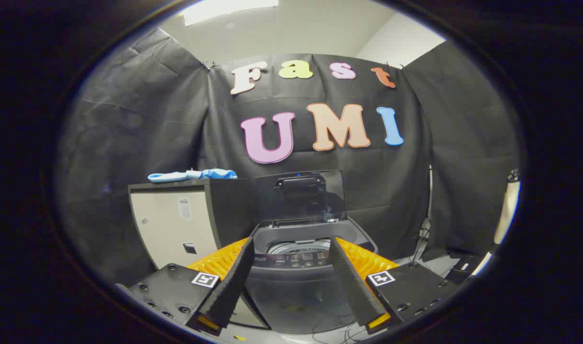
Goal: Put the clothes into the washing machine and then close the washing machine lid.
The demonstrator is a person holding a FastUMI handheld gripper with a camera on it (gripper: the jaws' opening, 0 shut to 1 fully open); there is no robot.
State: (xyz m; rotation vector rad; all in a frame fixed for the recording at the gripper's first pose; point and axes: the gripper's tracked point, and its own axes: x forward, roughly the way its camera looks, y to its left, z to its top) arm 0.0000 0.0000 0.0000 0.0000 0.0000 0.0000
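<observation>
A grey top-loading washing machine (296, 272) stands ahead of me, its dark lid (298, 198) raised upright at the back and the drum opening (298, 247) showing. A blue cloth (192, 175) lies on top of a cabinet (177, 224) left of the machine. My gripper (291, 248) is open, its two fingers spread wide with nothing between them, framing the machine's front from a short distance.
The cabinet stands close against the washer's left side. Cables (423, 239) hang and trail on the floor to the right of the machine. Black cloth walls close in behind and on both sides.
</observation>
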